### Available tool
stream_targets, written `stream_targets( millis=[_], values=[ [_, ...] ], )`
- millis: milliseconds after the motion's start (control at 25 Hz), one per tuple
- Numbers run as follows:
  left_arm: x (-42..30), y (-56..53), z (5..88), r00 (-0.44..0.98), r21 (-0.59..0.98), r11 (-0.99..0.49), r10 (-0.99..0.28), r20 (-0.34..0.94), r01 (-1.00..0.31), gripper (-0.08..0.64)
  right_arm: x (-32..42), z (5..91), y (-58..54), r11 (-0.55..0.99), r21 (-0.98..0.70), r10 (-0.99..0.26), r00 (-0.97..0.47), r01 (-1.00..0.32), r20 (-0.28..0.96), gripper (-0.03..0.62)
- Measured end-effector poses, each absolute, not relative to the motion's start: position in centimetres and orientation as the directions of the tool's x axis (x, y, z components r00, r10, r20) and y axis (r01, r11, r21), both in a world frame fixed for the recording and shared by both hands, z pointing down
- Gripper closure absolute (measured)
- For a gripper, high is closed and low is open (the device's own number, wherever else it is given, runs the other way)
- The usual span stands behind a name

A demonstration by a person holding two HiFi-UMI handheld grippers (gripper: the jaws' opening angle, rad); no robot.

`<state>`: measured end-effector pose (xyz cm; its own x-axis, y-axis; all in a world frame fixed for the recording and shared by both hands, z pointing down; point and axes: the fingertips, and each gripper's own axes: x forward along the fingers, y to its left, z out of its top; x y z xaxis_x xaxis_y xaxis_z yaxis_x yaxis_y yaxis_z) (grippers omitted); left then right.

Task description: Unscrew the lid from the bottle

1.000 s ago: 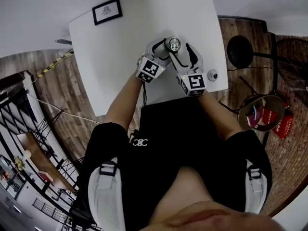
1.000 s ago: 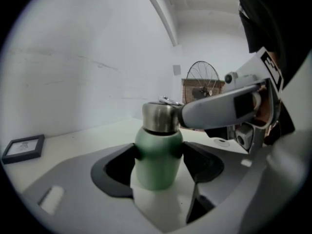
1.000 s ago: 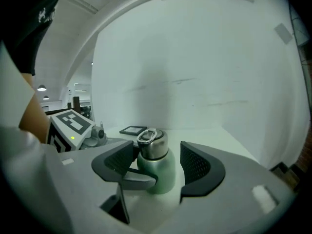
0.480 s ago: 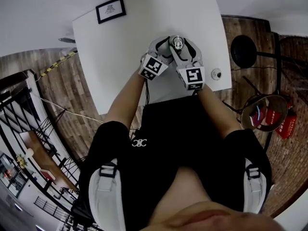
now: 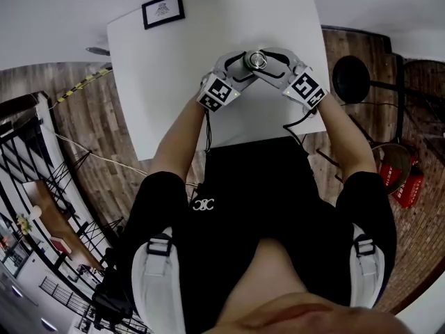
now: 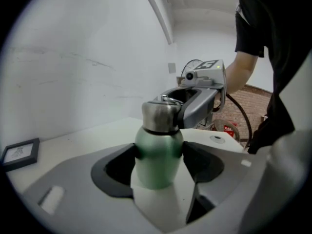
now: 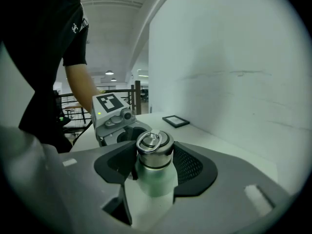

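A green bottle [image 6: 157, 155] with a steel lid [image 5: 258, 60] stands upright on the white table [image 5: 174, 82]. My left gripper [image 6: 158, 162] is shut on the bottle's green body, its dark pads pressed to both sides. It reaches in from the left [image 5: 245, 61] in the head view. My right gripper [image 7: 155, 160] comes in from the right [image 5: 270, 58], with its pads shut on the lid [image 7: 153, 147] and its ring handle on top. The green body [image 7: 155, 179] shows below those jaws.
A small black-framed picture [image 5: 163, 10] lies at the table's far left corner. A small round fitting [image 6: 216, 139] sits on the table near the right edge. A black stool [image 5: 350, 78] and a red object [image 5: 407, 179] stand on the wooden floor to the right.
My right gripper has swung from in front of the bottle round to its right side, and its jaws have drawn in onto the lid. The left gripper has kept its hold.
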<state>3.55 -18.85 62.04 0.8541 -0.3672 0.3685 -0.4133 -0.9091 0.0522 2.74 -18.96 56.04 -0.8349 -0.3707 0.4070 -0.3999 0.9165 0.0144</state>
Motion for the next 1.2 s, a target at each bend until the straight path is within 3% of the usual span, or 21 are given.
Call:
stream_targets(
  millis=[200,320,520,720,960,1200],
  values=[
    [3.6,-18.7,62.0,0.852,0.049,-0.910,-0.366,0.373,-0.412,0.196,2.7,56.2,-18.7,0.979,0.029,-0.188,-0.843,-0.200,0.504,0.354],
    [3.4,-18.8,62.1,0.852,0.051,-0.909,-0.366,0.375,-0.413,0.196,2.4,56.0,-18.8,0.979,0.048,-0.191,-0.826,-0.196,0.531,0.351],
    [3.3,-18.7,62.2,0.847,0.053,-0.905,-0.373,0.378,-0.422,0.196,3.6,53.2,-18.9,0.870,-0.021,-0.453,-0.813,-0.493,0.366,0.342],
    [3.4,-18.9,62.3,0.844,0.054,-0.901,-0.381,0.376,-0.431,0.196,5.2,52.6,-18.5,0.603,-0.122,-0.754,-0.613,-0.789,0.235,0.342],
    [3.5,-19.0,62.6,0.843,0.058,-0.899,-0.382,0.378,-0.433,0.196,4.2,55.0,-18.6,0.404,-0.076,-0.875,-0.409,-0.912,0.258,0.342],
    [3.6,-19.1,62.6,0.846,0.060,-0.901,-0.380,0.375,-0.431,0.196,3.2,56.0,-20.2,0.334,-0.132,-0.895,-0.358,-0.933,0.267,0.342]
  ],
)
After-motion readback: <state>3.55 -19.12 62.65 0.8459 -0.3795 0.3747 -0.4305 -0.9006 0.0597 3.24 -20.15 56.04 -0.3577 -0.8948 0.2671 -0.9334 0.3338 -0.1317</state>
